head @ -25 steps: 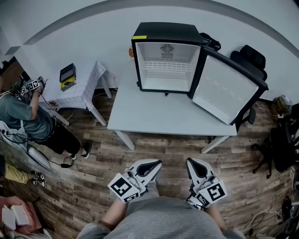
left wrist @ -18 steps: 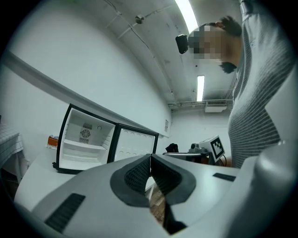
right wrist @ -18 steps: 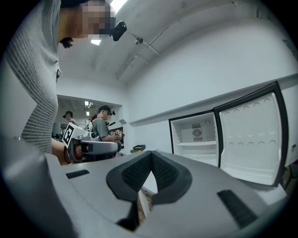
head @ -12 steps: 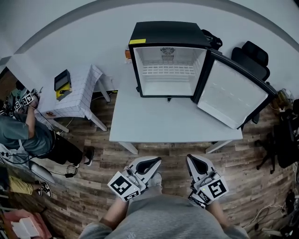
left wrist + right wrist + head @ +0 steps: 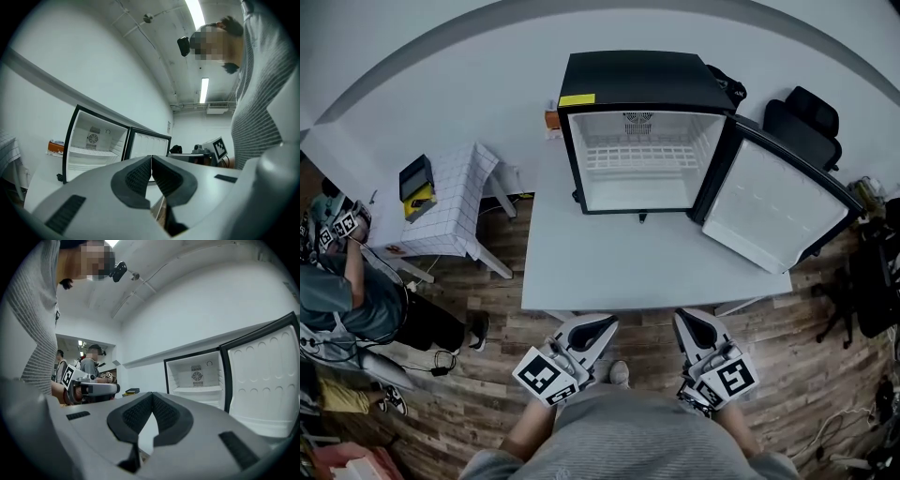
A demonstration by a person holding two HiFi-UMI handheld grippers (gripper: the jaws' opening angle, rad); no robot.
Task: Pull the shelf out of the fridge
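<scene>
Nearest the person, well apart from the fridge (image 5: 642, 80) and in front of its open side, both grippers point level toward it. The left gripper (image 5: 600, 324) (image 5: 151, 157) is clenched on nothing, its jaws pressed together. The right gripper (image 5: 694, 321) (image 5: 152, 393) is clenched and empty too. The table (image 5: 619, 272) lies bare in front of the fridge, which stands at its far end. The door (image 5: 778, 206) is swung out at the fridge's right. The shelf (image 5: 639, 155) (image 5: 91, 152) (image 5: 197, 390) sits inside the fridge, partway up and lying level. Its long axis runs side to side across the fridge, and its front edge faces the opening.
</scene>
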